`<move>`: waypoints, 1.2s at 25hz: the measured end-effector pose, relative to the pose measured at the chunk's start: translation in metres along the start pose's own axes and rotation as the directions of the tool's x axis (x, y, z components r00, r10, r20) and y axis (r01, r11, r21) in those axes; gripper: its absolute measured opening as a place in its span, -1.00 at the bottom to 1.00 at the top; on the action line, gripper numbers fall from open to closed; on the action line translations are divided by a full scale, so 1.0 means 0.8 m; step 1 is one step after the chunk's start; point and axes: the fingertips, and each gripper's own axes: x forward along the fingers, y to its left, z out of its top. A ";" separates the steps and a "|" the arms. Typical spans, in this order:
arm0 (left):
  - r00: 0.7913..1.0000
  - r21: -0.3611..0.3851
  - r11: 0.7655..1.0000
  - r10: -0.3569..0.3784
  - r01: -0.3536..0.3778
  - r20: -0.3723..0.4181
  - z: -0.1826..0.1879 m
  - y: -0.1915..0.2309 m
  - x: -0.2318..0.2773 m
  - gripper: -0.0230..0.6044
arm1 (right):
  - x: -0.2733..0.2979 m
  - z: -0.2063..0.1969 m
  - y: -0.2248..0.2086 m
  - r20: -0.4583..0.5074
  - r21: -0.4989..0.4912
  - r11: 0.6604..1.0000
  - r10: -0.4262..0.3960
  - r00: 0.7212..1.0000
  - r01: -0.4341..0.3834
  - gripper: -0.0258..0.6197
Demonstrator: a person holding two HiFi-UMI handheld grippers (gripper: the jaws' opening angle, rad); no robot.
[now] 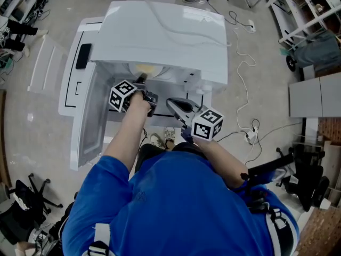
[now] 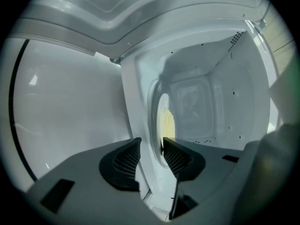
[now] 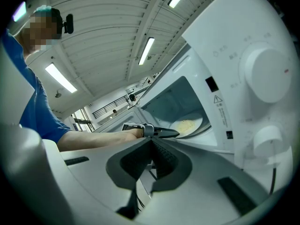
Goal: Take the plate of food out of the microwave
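1. We are at the grasp step. The microwave (image 1: 165,36) stands with its door (image 1: 88,132) swung open, and the plate (image 3: 199,121) is still inside on the cavity floor.
2. The left gripper (image 2: 151,142) is at the cavity mouth with its jaws wide apart. A white edge runs between the pads (image 2: 125,159), and neither pad presses on it. We take it for the plate's near rim, though it could be the lip of the cavity.
3. The yellow food (image 2: 167,123) lies just ahead of that gripper's tips, a little past the white edge.
4. The right gripper (image 3: 151,138) hangs outside the cavity, jaws together and empty. The plate sits ahead of it, beyond the left gripper's tips.
5. Next, as we judge it, the left jaws must close firmly on the rim, deep enough not to slip. The plate then has to come straight back toward the gripper, kept level so the food stays put. The right gripper could steady the other side.
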 end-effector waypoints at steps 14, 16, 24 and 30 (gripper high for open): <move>0.994 -0.015 0.994 -0.107 0.107 0.026 0.013 -0.008 -0.024 -0.83 | 0.004 -0.009 0.014 -0.007 -0.009 1.000 0.019 1.000 -0.019 -0.93; 0.992 -0.027 0.992 -0.121 0.122 0.031 0.013 -0.008 -0.025 -0.84 | 0.002 -0.008 0.015 -0.006 -0.012 1.000 0.016 1.000 -0.016 -0.93; 0.985 -0.047 0.984 -0.169 0.171 0.046 0.016 -0.009 -0.027 -0.87 | -0.003 -0.008 0.014 -0.001 -0.015 1.000 -0.001 1.000 0.001 -0.93; 0.961 -0.058 0.960 -0.269 0.273 0.071 0.021 -0.019 -0.032 -0.88 | -0.002 -0.008 0.014 0.000 -0.015 1.000 -0.006 1.000 0.006 -0.93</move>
